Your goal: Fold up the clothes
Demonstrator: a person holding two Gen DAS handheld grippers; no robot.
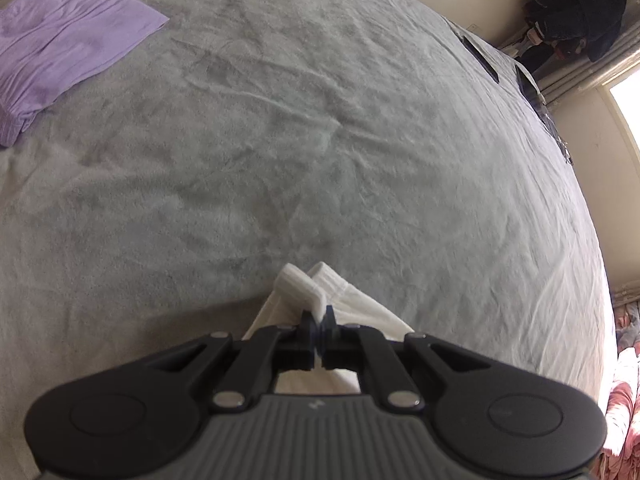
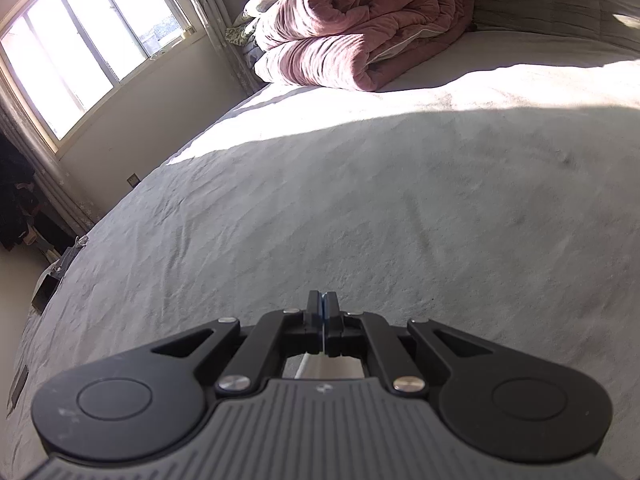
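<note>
White ribbed garment in black left gripper; lilac folded cloth; grey bedspread (paler in sunlight); dusty-pink quilted duvet.

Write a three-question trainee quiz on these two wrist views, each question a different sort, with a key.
1. True or false: the left gripper is shut on the white garment.
2. Multiple choice: what lies at the far left of the grey bedspread in the left wrist view? A) purple garment B) black jacket C) pink quilt
3. Fill in: in the right wrist view, the folded pink quilt sits near the ____.

Key: 1 true; 2 A; 3 window
</note>
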